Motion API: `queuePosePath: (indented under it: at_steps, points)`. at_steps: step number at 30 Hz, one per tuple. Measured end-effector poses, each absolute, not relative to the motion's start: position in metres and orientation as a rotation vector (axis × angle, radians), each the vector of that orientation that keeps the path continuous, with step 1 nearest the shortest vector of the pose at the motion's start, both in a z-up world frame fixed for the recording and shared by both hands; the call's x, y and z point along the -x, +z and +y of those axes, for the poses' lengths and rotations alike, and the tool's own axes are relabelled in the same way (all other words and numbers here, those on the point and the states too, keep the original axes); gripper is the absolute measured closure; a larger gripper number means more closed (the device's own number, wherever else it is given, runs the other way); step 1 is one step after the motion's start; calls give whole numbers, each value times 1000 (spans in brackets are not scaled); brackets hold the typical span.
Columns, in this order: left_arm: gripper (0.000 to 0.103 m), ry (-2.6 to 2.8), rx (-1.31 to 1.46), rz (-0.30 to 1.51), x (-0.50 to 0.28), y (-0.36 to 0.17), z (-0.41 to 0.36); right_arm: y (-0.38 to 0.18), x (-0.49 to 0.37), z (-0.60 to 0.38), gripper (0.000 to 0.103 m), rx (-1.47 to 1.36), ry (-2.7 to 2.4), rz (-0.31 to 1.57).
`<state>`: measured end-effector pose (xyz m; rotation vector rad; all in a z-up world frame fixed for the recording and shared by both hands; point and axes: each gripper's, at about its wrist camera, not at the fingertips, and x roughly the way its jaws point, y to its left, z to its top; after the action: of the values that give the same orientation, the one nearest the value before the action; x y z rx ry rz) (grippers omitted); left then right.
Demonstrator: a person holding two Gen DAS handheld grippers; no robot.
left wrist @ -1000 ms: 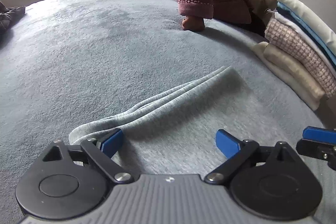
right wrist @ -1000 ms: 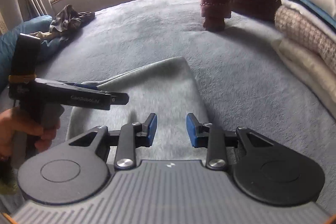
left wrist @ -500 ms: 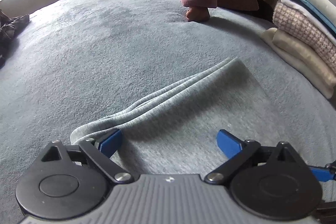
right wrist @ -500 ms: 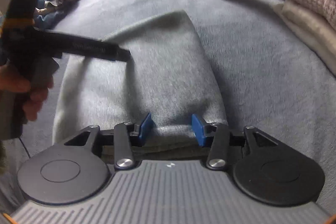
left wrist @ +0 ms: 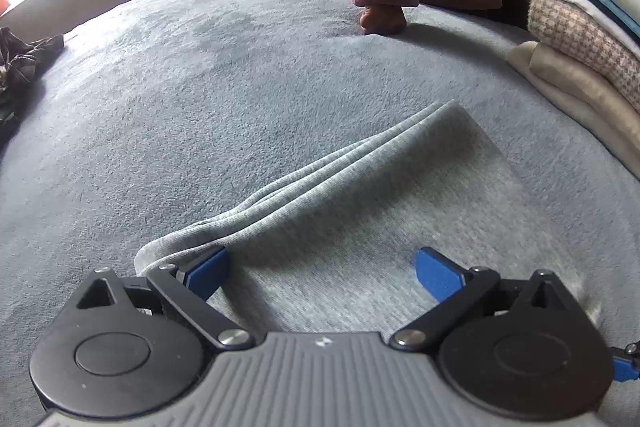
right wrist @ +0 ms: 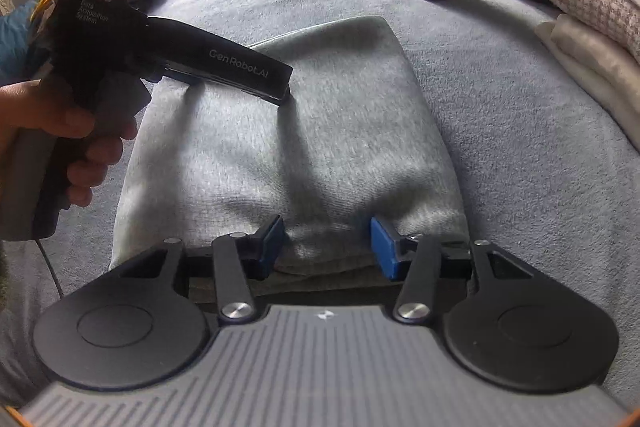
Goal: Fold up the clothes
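**poster1:** Tool status: the left tool (left wrist: 322, 269) is spread wide, nothing clamped, low over the folded light-grey knit garment (right wrist: 320, 147) that's laid flat on the grey-blue plush bed cover (left wrist: 200, 87). The right tool (right wrist: 326, 245) is parted too, with the near folded edge sat between its blue pads (right wrist: 382, 247); no pinch can be made out.

**poster2:** Agreed. Soft, light and floppy is how that knit will probably be felt, so sagging should be expected if it's lifted by one spot. All stacked layers at the near edge (left wrist: 280, 187) would be best taken together. Whether more folds are owed can't be told; a pile of folded cream and tweed fabrics (left wrist: 580, 67) is stacked nearby.
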<state>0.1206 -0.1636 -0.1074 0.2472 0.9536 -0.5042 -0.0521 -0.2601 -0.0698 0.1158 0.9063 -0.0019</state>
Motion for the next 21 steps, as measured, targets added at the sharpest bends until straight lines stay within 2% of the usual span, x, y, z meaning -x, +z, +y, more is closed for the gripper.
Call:
queuePosePath:
  at_steps: [16,21]
  points:
    - [0,-486,-267,941,-118,-107,-166,-72,54,-261,47,-139,-9,898]
    - [7,-565,-133,852,-106,-82,-127,-52,58,-286,43,-248,55,821]
